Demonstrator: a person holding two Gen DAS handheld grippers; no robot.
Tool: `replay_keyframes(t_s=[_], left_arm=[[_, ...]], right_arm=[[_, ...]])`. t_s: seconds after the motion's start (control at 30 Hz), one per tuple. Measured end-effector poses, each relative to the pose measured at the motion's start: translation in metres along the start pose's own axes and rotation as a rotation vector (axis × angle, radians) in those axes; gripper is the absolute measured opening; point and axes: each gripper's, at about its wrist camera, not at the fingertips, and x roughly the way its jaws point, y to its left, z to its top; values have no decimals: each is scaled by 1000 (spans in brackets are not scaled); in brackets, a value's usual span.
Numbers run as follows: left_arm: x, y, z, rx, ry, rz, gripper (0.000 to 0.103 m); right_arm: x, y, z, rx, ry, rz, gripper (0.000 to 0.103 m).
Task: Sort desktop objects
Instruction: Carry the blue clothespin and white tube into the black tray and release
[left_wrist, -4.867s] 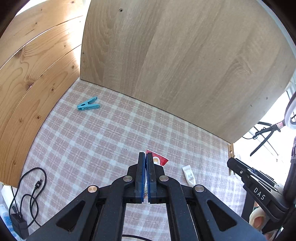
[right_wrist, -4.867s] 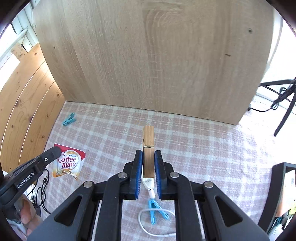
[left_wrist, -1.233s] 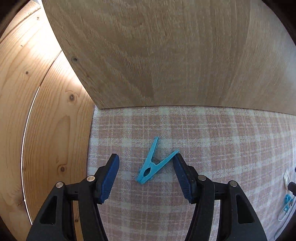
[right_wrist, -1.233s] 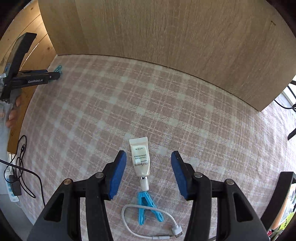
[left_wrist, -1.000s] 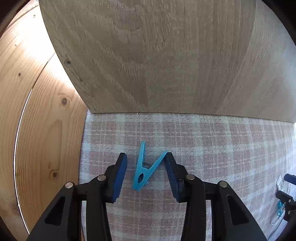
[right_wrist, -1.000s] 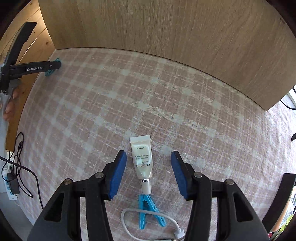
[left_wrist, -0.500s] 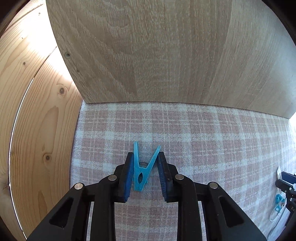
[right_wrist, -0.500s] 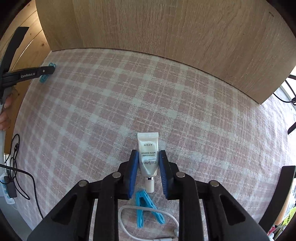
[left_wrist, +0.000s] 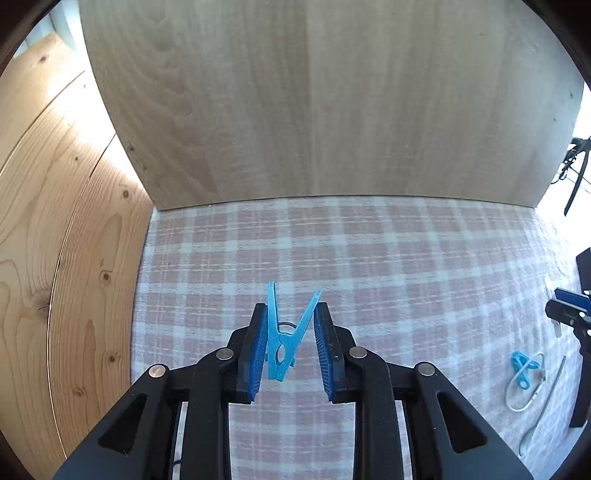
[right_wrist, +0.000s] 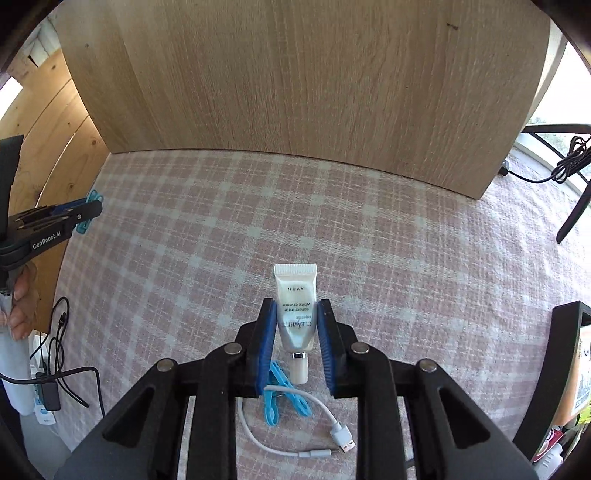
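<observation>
My left gripper (left_wrist: 290, 325) is shut on a blue clothespin (left_wrist: 286, 334), which hangs lifted above the pink checked tablecloth (left_wrist: 388, 266) with its two legs pointing forward. My right gripper (right_wrist: 295, 319) is shut on a small white cream tube (right_wrist: 296, 308), cap toward me, raised off the cloth. In the right wrist view the left gripper (right_wrist: 79, 214) shows at the far left with the blue clothespin (right_wrist: 88, 214) in it. A second blue clothespin (right_wrist: 282, 400) lies on the cloth under the right gripper, inside a loop of white USB cable (right_wrist: 314, 435).
A tall wooden board (right_wrist: 295, 74) stands across the back of the table. A pine plank wall (left_wrist: 55, 221) runs along the left side. Black cables and a charger (right_wrist: 51, 387) hang at the left edge. A black frame (right_wrist: 565, 369) stands at the right.
Both grippers went from open around their objects to shut on them. Both then rose, carrying the blue clothespin and the tube off the cloth, and the left gripper moved right along the table.
</observation>
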Motion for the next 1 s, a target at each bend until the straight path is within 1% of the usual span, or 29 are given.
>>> replay_keyframes(t_s=[0.2, 0.23, 0.3, 0.37, 0.43, 0.5, 0.53, 0.6, 0.63, 0.8, 0.87, 1.0], left_arm=[[-50, -79, -15, 67, -56, -70, 23], [-61, -85, -10, 79, -65, -89, 23], [-77, -116, -12, 103, -80, -135, 23], [-77, -140, -5, 133, -87, -177, 23], [-86, -175, -4, 168, -100, -217, 23], [-91, -205, 1, 204, -112, -249, 23], [-84, -214, 15, 222, -112, -272, 24], [-89, -246, 13, 254, -111, -314, 23], [-93, -253, 18, 272, -110, -331, 23], [-108, -332, 8, 339, -100, -400, 24], [-118, -355, 4, 357, -91, -431, 23], [-125, -402, -4, 396, -79, -459, 23]], right_arm=[[-44, -44, -22, 53, -57, -23, 22], [-50, -52, -26, 67, -66, -31, 22], [-54, -51, -21, 93, -82, -46, 22], [-54, -48, -22, 123, -100, -63, 22], [-64, -61, -23, 151, -114, -81, 22], [-75, -82, -29, 180, -127, -105, 22], [-83, -95, -35, 197, -133, -116, 22], [-97, -122, -45, 234, -144, -137, 22], [-102, -136, -52, 252, -149, -146, 22], [-130, -194, -91, 340, -170, -189, 22], [-140, -216, -103, 371, -176, -200, 22], [-155, -255, -125, 417, -185, -223, 22]])
